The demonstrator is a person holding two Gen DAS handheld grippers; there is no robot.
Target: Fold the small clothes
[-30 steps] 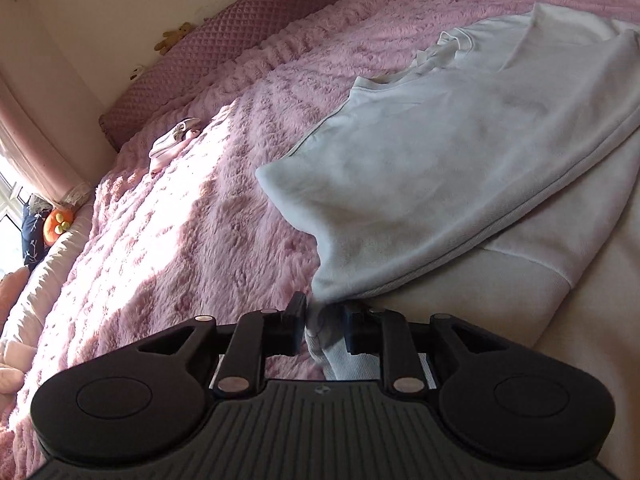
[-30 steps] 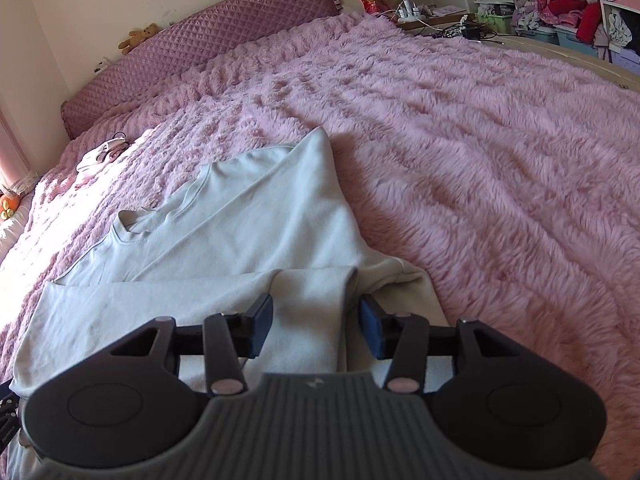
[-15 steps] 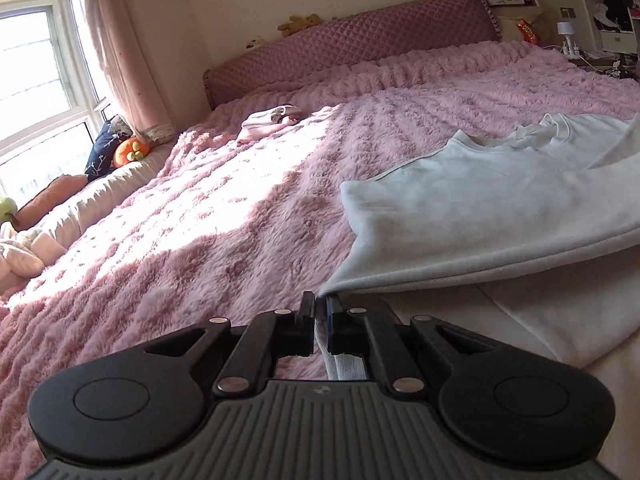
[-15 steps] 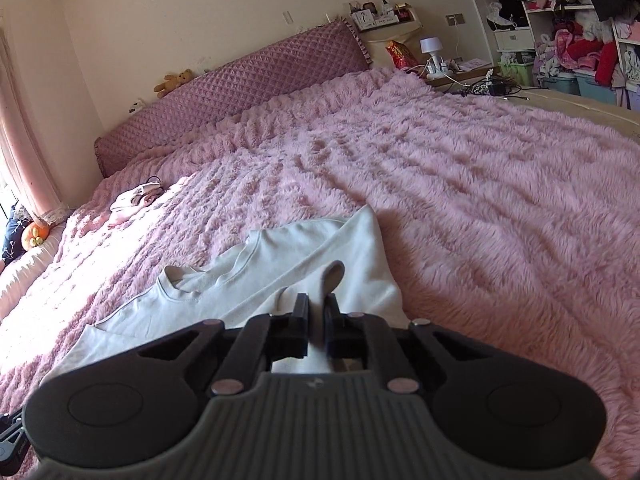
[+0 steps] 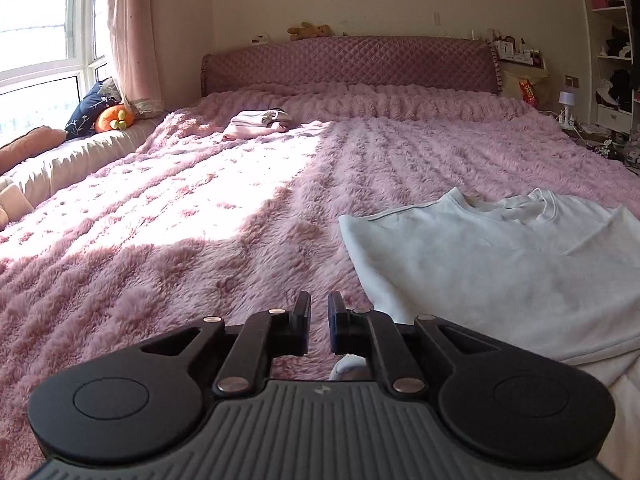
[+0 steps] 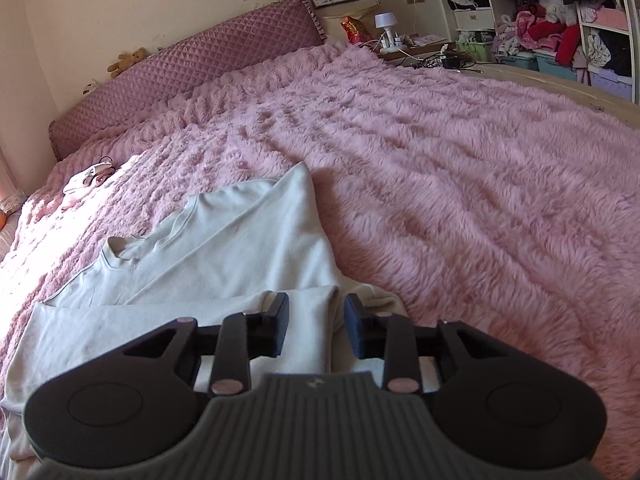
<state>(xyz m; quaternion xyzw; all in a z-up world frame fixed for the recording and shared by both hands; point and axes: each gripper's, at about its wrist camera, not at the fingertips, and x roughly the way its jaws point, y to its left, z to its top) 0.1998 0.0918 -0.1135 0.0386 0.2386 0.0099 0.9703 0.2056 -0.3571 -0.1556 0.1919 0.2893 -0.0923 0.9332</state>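
The white sweatshirt (image 5: pixel 500 272) runs off the left view's edge at three o'clock; its near end lies hidden under the right claw (image 6: pixel 316 322) at six o'clock.

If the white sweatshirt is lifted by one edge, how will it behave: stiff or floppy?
Probably floppy: the white sweatshirt lies in soft folds, one layer draped over another. It seems thick, so perhaps a little heavy. On the fluffy pink blanket it would likely drag, not slide.
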